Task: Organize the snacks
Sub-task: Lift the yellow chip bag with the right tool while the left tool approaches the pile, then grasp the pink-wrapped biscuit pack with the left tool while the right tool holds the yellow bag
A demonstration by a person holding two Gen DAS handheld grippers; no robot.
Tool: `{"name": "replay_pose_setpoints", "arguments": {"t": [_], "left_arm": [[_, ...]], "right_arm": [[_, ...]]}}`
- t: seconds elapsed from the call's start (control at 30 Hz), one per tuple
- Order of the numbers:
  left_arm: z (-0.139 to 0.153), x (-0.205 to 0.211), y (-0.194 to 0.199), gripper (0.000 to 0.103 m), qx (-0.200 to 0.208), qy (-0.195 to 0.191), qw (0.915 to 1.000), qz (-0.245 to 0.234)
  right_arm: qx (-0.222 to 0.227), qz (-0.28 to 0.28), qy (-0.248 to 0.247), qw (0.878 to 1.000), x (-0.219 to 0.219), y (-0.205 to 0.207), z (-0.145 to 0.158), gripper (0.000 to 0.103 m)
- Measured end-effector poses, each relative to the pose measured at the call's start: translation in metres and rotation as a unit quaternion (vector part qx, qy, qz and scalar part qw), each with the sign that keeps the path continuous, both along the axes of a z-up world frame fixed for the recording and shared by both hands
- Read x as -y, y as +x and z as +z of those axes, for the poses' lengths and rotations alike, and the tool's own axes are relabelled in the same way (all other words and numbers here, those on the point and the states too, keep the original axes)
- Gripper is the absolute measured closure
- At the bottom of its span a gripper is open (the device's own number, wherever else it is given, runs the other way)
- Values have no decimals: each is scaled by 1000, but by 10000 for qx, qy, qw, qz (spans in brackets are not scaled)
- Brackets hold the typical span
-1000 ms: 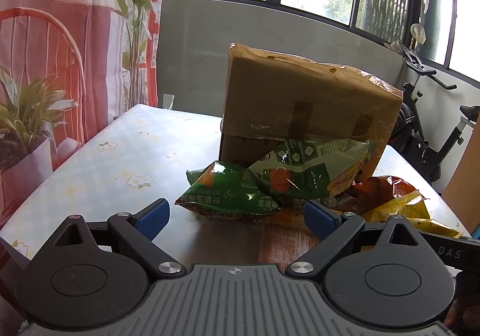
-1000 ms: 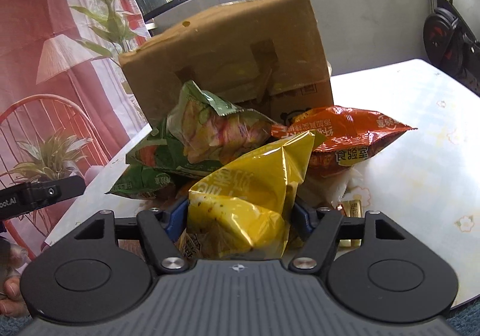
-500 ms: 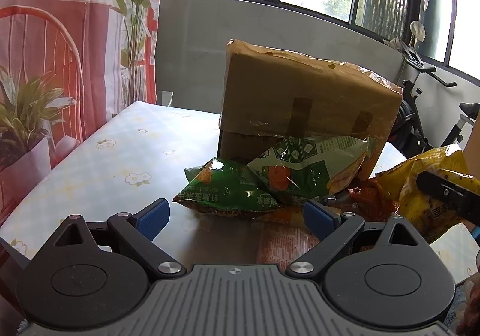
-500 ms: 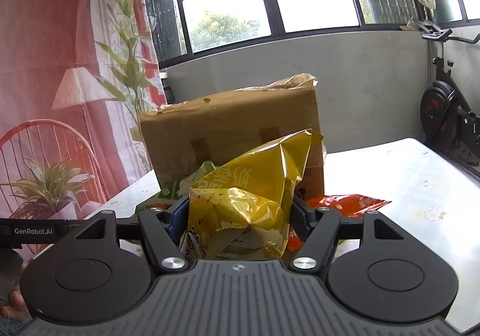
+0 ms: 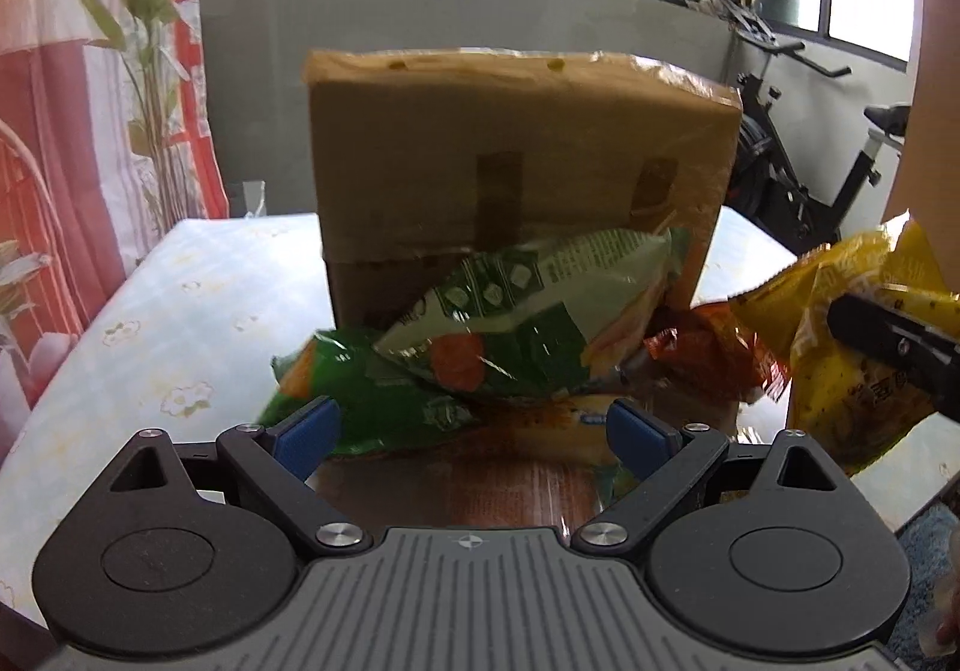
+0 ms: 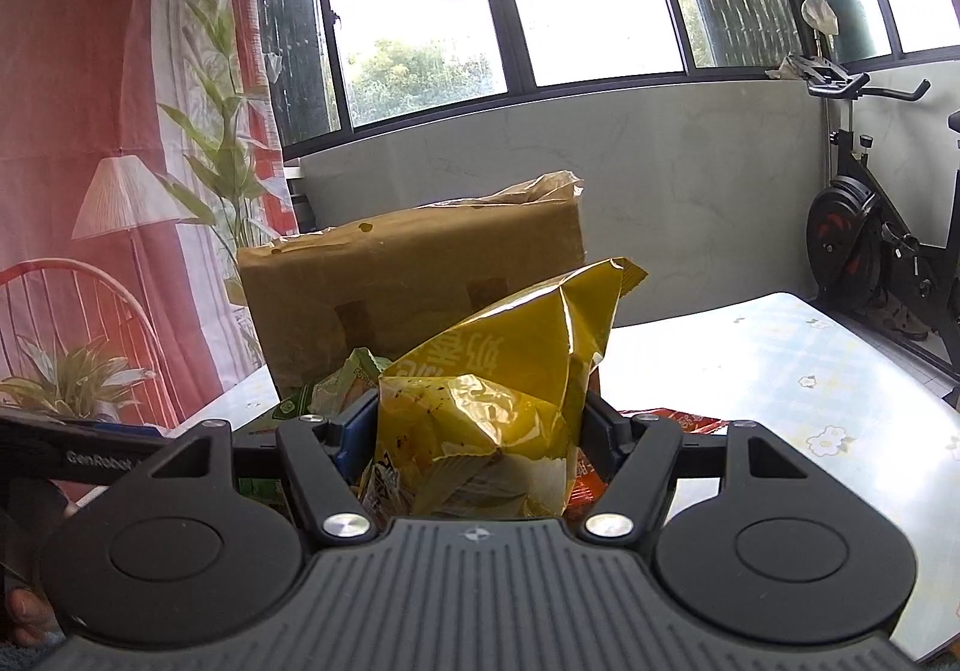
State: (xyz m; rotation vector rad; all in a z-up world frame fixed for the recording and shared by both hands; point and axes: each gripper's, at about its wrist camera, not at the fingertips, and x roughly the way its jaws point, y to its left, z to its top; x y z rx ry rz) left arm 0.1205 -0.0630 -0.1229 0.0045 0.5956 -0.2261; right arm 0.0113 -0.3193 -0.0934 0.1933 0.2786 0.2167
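Note:
My right gripper (image 6: 477, 422) is shut on a yellow snack bag (image 6: 504, 389) and holds it up above the table; the bag also shows at the right of the left wrist view (image 5: 840, 365). My left gripper (image 5: 471, 431) is open and empty, low over a flat brown packet (image 5: 480, 485). Just beyond its fingertips lie two green snack bags (image 5: 516, 323), one leaning on the other, and an orange-red bag (image 5: 714, 353). All rest against a tall cardboard box (image 5: 516, 155) standing on the table, which also shows in the right wrist view (image 6: 414, 275).
The table (image 5: 168, 335) has a pale floral cloth. An exercise bike (image 6: 870, 245) stands to the right beyond the table. A red curtain and plants (image 6: 72, 383) are on the left. The table's right side (image 6: 780, 371) shows bare cloth.
My right gripper has lifted the yellow bag off the pile and up. My left gripper has moved forward, closer to the green bags and the box.

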Motion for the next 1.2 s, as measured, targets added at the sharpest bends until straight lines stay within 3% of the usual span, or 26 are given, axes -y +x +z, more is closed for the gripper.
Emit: {"name": "replay_pose_setpoints", "arguments": {"t": [0.1,0.3,0.5,0.63,0.8,1.2], "left_arm": [[-16,8,12,8,-487,55,9985,-229],[-29,9,30,13,-1032,87,9932,-533],[-7,-13,46,14,-852,-255,9957,-259],[-5,-17,36,13,-613,-166,9979,-104],[-26,-7,11,13,-466,126,9988,-96],[-70,12,14,13,-1156,419,9918,-350]], "right_arm": [[7,-43,-9,10000,3,0,-2,34],[-96,-124,60,9999,8,3,-6,34],[-72,-138,73,9999,10,3,-7,34],[-98,-107,97,9998,10,3,-8,34],[-99,-63,81,9999,10,3,-8,34],[-231,18,2,9997,10,7,-10,34]]}}
